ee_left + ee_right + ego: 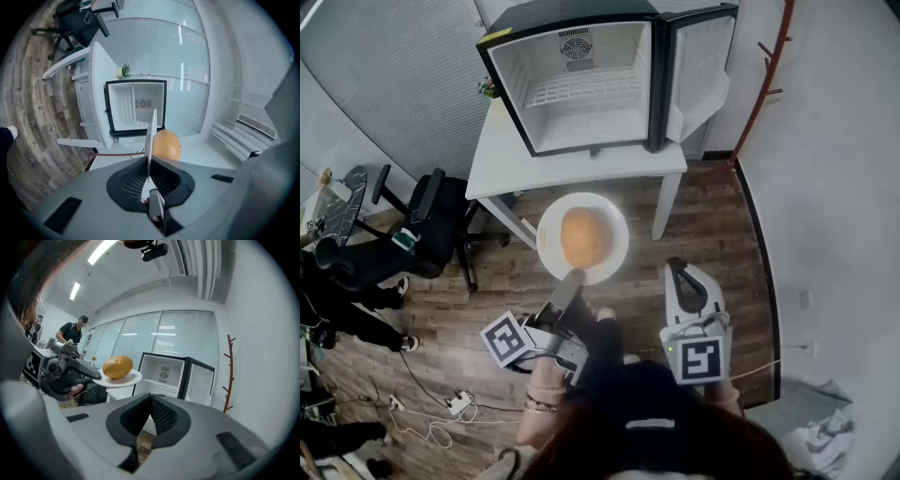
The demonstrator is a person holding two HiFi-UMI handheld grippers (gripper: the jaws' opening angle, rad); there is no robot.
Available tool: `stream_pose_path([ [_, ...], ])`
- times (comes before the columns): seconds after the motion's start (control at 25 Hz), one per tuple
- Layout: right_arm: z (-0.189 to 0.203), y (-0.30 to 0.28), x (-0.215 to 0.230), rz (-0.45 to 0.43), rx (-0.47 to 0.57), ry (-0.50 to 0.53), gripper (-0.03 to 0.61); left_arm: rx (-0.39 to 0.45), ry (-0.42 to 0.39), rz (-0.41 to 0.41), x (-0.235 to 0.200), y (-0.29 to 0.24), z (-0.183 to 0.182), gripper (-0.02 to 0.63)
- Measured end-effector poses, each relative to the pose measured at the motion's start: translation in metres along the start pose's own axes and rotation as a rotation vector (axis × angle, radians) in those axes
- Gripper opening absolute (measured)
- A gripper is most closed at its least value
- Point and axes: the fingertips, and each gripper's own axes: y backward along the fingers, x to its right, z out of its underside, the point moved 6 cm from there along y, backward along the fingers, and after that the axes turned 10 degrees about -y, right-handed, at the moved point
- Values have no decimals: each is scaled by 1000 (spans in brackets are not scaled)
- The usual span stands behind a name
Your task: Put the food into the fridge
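A round orange-yellow food item point(584, 237) lies on a white plate point(614, 255) held in the air in front of the table. My left gripper point(573, 278) is shut on the plate's near rim. In the left gripper view the plate point(151, 133) shows edge-on between the jaws, with the food point(165, 144) to its right. The black mini fridge point(581, 80) stands open on the white table point(502, 164); its white inside holds nothing, and its door point(698, 70) is swung to the right. My right gripper point(682, 278) hangs lower right, shut with nothing in it. The right gripper view shows the plate point(127, 379), the food point(117, 366) and the fridge point(164, 373).
A black office chair point(422, 230) stands left of the table on the wood floor. A reddish coat stand point(764, 84) leans by the right wall. Cables and a power strip point(455, 405) lie on the floor at lower left. A small plant point(124, 71) sits on the table beside the fridge.
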Motion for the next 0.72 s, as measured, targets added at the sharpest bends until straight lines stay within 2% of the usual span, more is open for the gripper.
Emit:
stream_pose_path([
  [0.24,-3,-30,5,5,11,1,2,-11,0,-6,-8,-20,-19,15],
  [0.44,-5,-54,14,15,70,-32,2,-15,3,0,-17,-41,-31,15],
  [0.72,-11,-87,18,29,21,-37,2,-23,21,-12,-25,-62,-54,16],
])
